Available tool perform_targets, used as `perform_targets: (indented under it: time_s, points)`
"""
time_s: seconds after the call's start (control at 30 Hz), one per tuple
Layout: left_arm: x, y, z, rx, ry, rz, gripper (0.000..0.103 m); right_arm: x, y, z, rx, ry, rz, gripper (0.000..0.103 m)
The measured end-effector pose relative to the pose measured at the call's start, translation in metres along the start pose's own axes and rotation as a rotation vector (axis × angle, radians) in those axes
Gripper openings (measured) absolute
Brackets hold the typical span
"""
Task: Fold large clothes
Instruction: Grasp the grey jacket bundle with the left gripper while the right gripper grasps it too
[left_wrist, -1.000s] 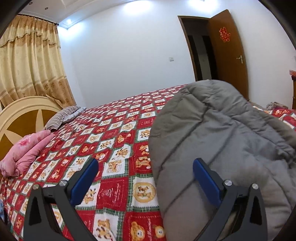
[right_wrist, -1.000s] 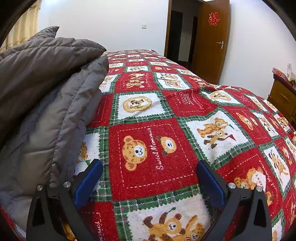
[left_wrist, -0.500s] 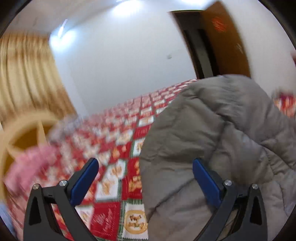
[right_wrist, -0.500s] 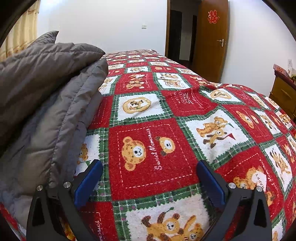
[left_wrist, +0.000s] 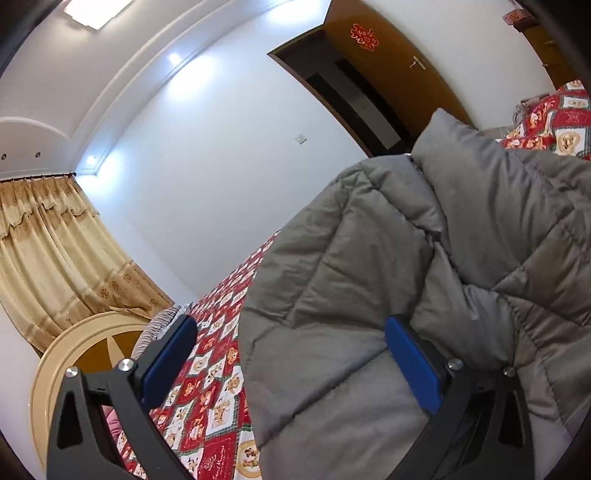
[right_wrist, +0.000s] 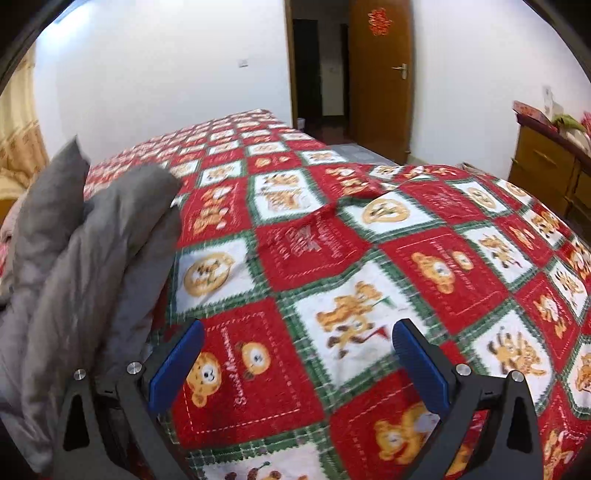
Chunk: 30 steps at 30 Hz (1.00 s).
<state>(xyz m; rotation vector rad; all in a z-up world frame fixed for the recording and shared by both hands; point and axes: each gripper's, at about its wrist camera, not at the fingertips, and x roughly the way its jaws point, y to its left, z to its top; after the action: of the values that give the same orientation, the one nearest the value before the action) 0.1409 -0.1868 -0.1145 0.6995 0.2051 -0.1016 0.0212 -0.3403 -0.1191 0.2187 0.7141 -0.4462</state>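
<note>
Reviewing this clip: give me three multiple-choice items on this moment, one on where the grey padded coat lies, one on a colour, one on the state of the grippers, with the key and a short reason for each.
1. In the right wrist view, where is the grey padded coat relative to the right gripper?
A. To its left on the bed
B. To its right by the dresser
C. Hanging on the door

2. What colour are the gripper pads?
A. Yellow
B. Blue
C. White

3. What state are the left gripper and the right gripper in?
A. Both shut on the coat
B. Left shut, right open
C. Both open, holding nothing

Key: 1 A, the coat is piled at the left edge, on the red bear-print bedspread. 2 B, blue pads line the black fingers. 3 C, a wide gap shows between each pair of fingers, with nothing gripped between them.
</note>
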Motion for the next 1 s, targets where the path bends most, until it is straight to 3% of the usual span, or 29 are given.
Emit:
perform_targets:
  time_s: [0.1,0.23,0.53,0.7,1.0]
  points:
    - [0.0,0.004,0.003,-0.043,0.035,-0.017,0.103,-0.02,0.0,0.014,0.03,-0.035,0.03,0.101]
    - [0.006,0.015,0.005,-0.136,0.09,-0.043,0.103,-0.045,0.036,0.036,-0.039,-0.087,0.098,0.101]
    - [0.023,0.056,-0.007,-0.359,0.206,-0.04,0.103,-0.048,0.104,0.056,-0.146,-0.107,0.157,0.101]
    - [0.037,0.06,-0.018,-0.401,0.268,-0.077,0.103,-0.046,0.128,0.052,-0.207,-0.088,0.173,0.1]
    - [0.042,0.047,-0.022,-0.362,0.274,-0.135,0.103,-0.005,0.126,0.021,-0.212,0.018,0.153,0.095]
